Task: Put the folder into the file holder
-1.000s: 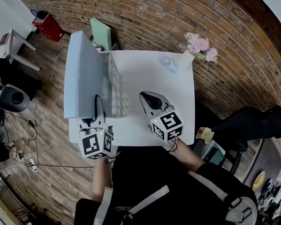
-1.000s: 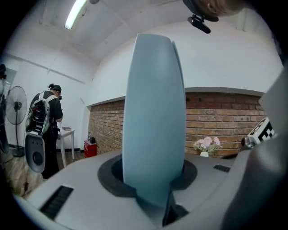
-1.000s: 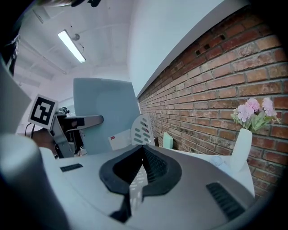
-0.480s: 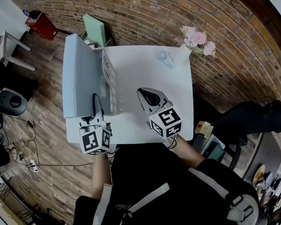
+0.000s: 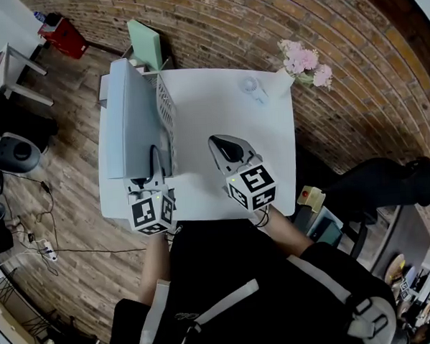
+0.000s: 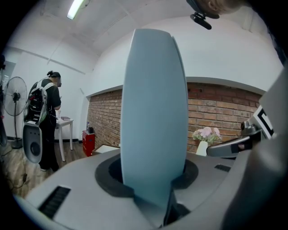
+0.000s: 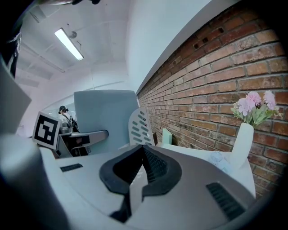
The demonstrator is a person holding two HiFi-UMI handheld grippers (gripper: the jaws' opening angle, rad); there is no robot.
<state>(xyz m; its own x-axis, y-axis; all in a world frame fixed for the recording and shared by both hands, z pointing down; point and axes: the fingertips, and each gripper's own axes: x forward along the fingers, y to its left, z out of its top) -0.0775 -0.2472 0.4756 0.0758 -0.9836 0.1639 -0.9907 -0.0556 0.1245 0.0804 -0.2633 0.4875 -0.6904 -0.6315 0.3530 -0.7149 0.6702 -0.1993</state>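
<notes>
A light blue folder point(image 5: 130, 122) stands on edge at the left side of the white table point(image 5: 227, 124), against the white slotted file holder point(image 5: 165, 105). My left gripper point(image 5: 155, 160) has the folder's near edge between its jaws, which are opening. In the left gripper view the folder point(image 6: 155, 117) fills the gap of the left gripper point(image 6: 153, 173) and both pads touch it. My right gripper point(image 5: 224, 149) rests shut and empty over the table's middle. From the right gripper point(image 7: 140, 155) I see the folder point(image 7: 105, 117), the holder point(image 7: 141, 128) and the left gripper point(image 7: 85, 137).
A white vase of pink flowers point(image 5: 286, 85) stands at the table's far right corner, with a small clear round object point(image 5: 252, 86) beside it. A green board point(image 5: 145, 45) leans behind the holder. A red box point(image 5: 63, 39) sits on the floor. A person point(image 6: 45, 117) stands far left.
The folder has swung from leaning out to the left to nearly upright beside the holder. My left gripper shifted slightly right with it. The right gripper has hardly moved.
</notes>
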